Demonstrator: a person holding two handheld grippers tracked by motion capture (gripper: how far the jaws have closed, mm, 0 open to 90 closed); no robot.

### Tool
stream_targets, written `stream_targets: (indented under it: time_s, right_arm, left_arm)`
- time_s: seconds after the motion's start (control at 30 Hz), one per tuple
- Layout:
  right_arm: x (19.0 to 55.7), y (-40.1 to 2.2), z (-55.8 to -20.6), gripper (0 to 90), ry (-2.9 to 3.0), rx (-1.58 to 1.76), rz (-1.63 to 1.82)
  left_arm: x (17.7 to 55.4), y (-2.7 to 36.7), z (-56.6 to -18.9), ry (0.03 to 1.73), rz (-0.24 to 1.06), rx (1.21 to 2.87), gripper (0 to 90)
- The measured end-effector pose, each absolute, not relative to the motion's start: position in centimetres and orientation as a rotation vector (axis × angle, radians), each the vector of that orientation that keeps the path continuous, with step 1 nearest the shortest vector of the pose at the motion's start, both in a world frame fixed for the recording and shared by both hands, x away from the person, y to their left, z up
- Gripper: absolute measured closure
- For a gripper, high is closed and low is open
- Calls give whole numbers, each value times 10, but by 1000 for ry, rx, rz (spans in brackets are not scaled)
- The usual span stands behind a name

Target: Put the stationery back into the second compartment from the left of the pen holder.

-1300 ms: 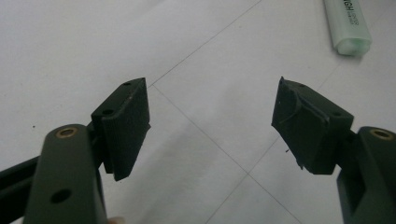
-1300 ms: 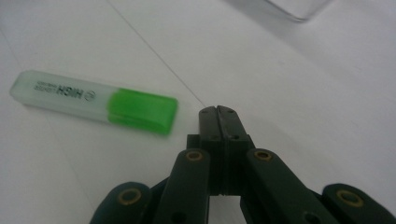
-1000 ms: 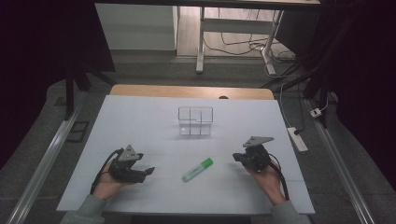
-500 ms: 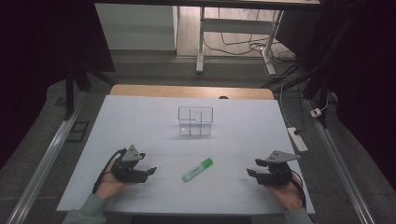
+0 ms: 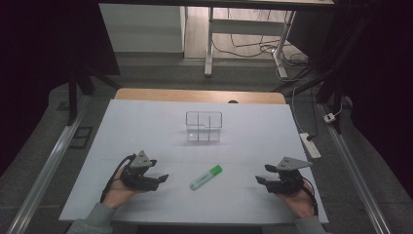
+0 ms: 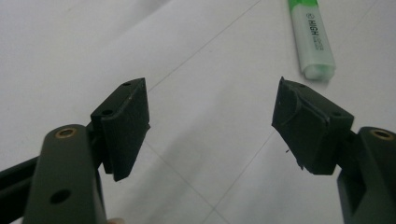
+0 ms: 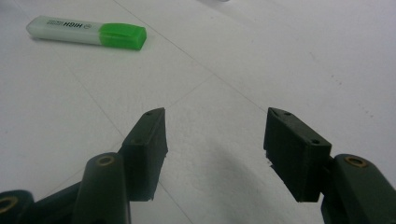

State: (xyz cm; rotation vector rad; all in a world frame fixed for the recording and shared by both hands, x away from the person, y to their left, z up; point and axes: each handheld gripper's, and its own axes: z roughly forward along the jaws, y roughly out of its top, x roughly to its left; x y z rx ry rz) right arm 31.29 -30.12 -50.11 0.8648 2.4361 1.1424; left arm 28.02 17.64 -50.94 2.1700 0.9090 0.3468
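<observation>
both sets of fingers are standing wide and empty, the right gripper (image 5: 264,180) having just been opening. highlighter (image 5: 206,176) is lying on the bench (image 5: 146,126) between it and the left gripper (image 5: 161,179), well short of the clear box (image 5: 203,126). approaching square across its barrel seems best.

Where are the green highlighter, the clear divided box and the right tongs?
green highlighter (image 5: 206,176), high view, middle of its barrel.
clear divided box (image 5: 204,114), high view, on its far rim.
right tongs (image 5: 262,174), high view, midway between the two open tips.
</observation>
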Motion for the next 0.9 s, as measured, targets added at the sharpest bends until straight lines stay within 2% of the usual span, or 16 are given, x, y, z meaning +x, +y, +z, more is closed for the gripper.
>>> stream_targets:
  time_s: [0.23,0.47,0.9]
  right_arm:
    - [313,-302,-501,386,2430,863,1147]
    - [314,-303,-502,383,2435,866,1141]
    - [315,-302,-505,380,2446,878,1129]
  left_arm:
    - [285,155,-497,866,343,2182,272]
    - [304,109,-488,787,323,2248,270]
    - [336,54,-495,735,221,2356,270]
